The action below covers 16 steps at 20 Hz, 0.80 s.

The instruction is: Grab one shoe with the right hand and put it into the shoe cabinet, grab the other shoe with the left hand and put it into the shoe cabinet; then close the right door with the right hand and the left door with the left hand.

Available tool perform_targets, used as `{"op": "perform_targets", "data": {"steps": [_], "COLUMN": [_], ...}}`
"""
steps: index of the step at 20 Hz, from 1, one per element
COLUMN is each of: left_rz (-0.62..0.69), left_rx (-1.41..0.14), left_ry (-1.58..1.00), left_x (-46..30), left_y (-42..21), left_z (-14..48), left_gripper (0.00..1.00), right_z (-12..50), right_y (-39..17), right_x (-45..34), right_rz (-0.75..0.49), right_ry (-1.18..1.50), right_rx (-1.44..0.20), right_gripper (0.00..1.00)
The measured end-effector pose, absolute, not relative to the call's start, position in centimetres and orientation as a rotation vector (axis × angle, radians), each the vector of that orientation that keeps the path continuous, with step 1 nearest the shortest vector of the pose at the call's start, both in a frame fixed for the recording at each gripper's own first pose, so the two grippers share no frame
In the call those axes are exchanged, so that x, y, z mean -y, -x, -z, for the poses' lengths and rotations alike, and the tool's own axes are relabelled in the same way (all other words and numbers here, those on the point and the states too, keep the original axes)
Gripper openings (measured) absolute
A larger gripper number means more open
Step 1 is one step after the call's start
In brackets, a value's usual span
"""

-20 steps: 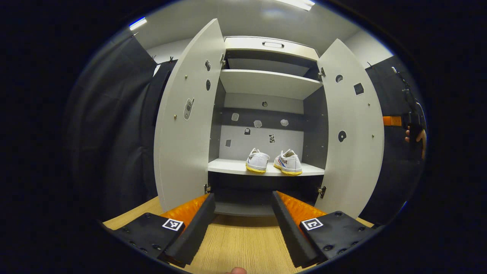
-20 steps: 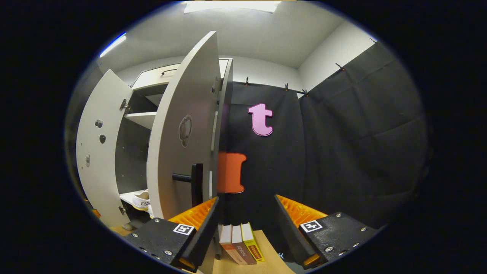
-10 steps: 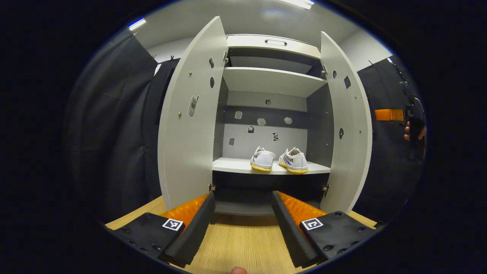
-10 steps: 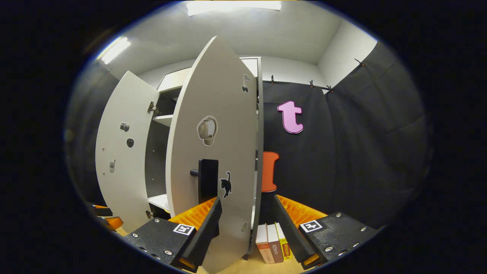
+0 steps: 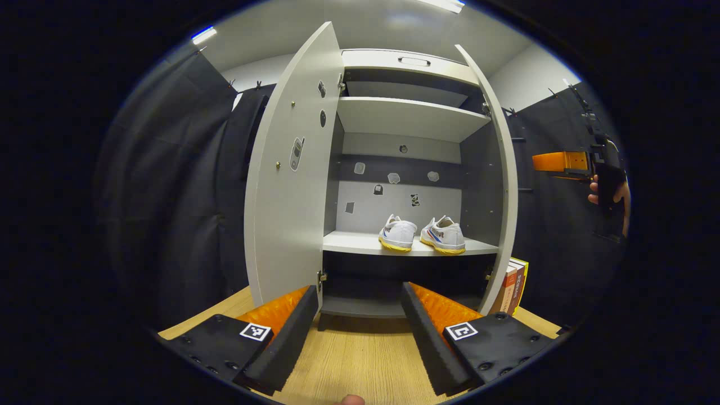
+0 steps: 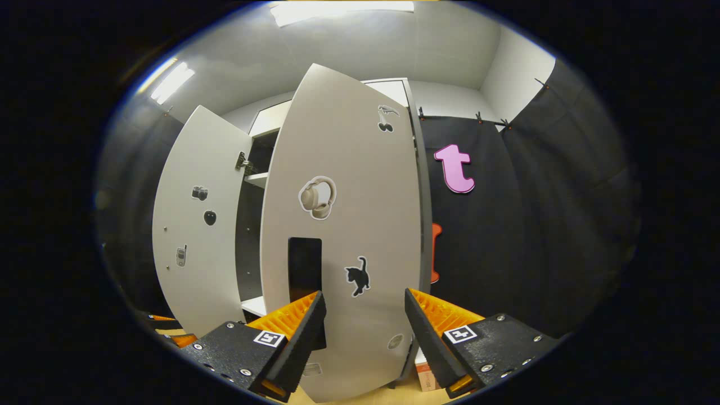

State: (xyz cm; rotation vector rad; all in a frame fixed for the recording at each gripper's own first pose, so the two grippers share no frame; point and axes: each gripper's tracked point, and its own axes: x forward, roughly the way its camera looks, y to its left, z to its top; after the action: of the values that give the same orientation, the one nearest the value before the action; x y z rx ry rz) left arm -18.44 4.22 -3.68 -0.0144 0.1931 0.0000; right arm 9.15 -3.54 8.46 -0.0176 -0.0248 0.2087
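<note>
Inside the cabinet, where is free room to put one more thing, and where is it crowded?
The upper shelf is bare. On the middle shelf, the left part, between the left door and the shoes, is free. Its right part is crowded by the pair.

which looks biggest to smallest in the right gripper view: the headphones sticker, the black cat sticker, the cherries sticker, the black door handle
1. Black door handle, the tallest.
2. Beige headphones sticker.
3. Black cat sticker, slightly smaller than the headphones.
4. Cherries sticker, smallest, though it sits higher on the grey right door, where the fisheye may shrink it.
</note>
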Motion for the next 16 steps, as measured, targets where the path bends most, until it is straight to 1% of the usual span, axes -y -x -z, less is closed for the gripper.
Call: {"op": "perform_targets", "data": {"steps": [1,7,16], "left_rz": [-0.006,-0.035,-0.055], "left_rx": [-0.191,-0.201,-0.202], "left_ry": [0.014,0.019,0.023], "left_x": [-4.4,-5.5,-6.7], "left_y": [18.5,18.5,18.5], "left_z": [3.6,4.1,4.4], "left_gripper": [0.97,0.97,0.97], "right_z": [-8.4,-7.5,-7.3], "right_y": [-9.4,-11.6,-14.9], "right_x": [2.9,-1.1,-3.4], "right_rz": [-0.221,-0.277,-0.234], "right_ry": [0.016,0.023,0.082], "right_rx": [0.024,0.018,0.03], "right_gripper": [0.89,0.89,0.89]}}
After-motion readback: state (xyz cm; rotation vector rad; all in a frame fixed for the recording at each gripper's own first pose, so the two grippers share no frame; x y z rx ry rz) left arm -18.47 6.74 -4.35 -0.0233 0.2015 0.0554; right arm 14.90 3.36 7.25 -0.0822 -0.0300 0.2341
